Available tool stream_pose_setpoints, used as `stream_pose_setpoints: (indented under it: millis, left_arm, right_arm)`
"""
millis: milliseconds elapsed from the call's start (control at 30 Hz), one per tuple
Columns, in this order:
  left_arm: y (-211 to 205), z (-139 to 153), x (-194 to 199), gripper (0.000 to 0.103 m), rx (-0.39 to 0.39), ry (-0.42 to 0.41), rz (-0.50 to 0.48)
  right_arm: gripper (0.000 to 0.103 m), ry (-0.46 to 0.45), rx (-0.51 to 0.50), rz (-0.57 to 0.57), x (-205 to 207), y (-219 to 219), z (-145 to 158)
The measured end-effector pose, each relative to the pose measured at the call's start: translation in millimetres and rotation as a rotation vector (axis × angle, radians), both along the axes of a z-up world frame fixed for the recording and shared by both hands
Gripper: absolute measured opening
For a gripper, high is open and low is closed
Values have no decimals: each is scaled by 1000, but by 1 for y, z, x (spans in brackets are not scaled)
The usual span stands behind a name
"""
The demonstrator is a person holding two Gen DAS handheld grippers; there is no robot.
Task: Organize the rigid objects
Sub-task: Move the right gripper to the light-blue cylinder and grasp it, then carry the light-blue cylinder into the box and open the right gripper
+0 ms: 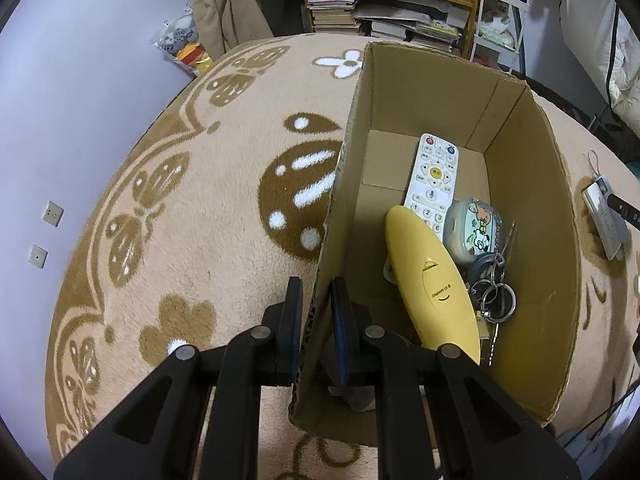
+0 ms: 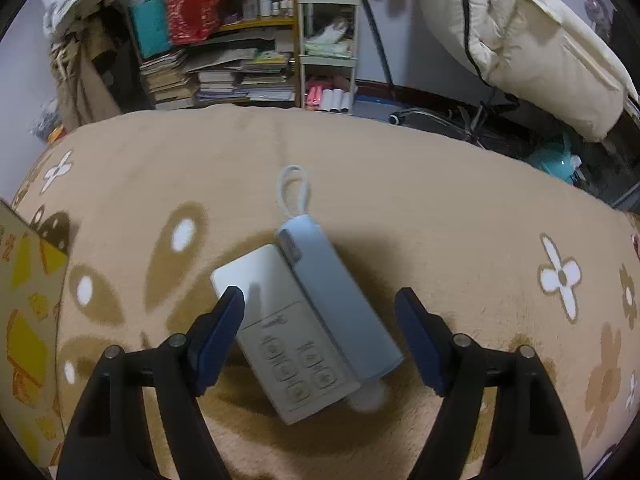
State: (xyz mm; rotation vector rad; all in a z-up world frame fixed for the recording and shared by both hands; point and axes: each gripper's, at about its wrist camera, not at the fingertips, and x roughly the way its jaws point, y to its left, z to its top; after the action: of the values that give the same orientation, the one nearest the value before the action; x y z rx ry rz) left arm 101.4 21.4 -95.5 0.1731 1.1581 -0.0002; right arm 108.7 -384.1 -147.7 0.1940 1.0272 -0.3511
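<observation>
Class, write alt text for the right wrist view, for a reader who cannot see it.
The open right claw hangs over a white remote and a pale blue power bank lying side by side, touching, on a tan flower-patterned blanket. A white cord loop extends from the power bank's far end. Cluttered bookshelves stand behind.

open brown cardboard box (image 1: 532, 208) upright on tan flower-patterned blanket. inside, on floor: white button remote (image 1: 434, 176) flat, face up; yellow oval plastic remote (image 1: 430, 280) back side up, overlapping white one's near end; small cartoon-printed tin (image 1: 476, 232) beside it; metal key ring bunch (image 1: 494, 284) against tin. outside box, on blanket: flat white button remote (image 2: 280, 340) face up, pale blue rounded case with cord loop (image 2: 340, 300) lying on its edge.
</observation>
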Motion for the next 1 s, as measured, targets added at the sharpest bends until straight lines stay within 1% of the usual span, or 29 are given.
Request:
stream_pose_setpoints:
  millis: [67,133,200,267,333,400,500,567,600,667,700,733,800,867,1000]
  left_arm:
    - [-1,0,0,13,-3,3,3]
    - [-1,0,-2,13,-5,3,5]
    - [-2,0,-3,13,-3,2,3]
    - [-2,0,-3,13,-4,3,4]
    - [-2,0,-3,13,-7,4,6]
    - [-2,0,-4,13,-7,4,7]
    - [-2,0,-4,13,-1,3,5]
    - [-1,0,-4,13,1,3,4]
    - [-1,0,-4,13,0,3,4]
    - [-2,0,-4,13,2,1,5]
    - [-1,0,-4,13,2,1,6]
    - [-1,0,-4,13,0,0,7]
    - [-1,0,-4,13,0,-1,7]
    - [-1,0,-4,13,-1,1,8]
    - [0,0,-4,13,-3,2,11]
  right_arm:
    - [76,1,13,-7,1,-5,-2]
    - [66,8,32,-4,4,-8,-5]
    - [61,21,30,7,6,-7,-10]
    - [60,24,16,22,7,-6,-15]
    - [59,10,24,9,7,-9,-16]
    - [59,7,28,-47,6,-19,-17]
    - [59,-8,104,-115,0,-35,-20]
    - [59,18,93,-141,-1,-40,-25]
    - [56,28,80,-137,-2,-40,-27]
    - [54,27,60,-126,-2,-39,-28]
    - [50,23,58,-126,-1,-39,-28]
    - [38,19,57,-123,0,-38,-28]
    - [29,16,36,-121,1,-34,-24]
    - [29,12,35,-122,-2,-32,-21]
    - [29,-15,111,-160,-11,-35,-15]
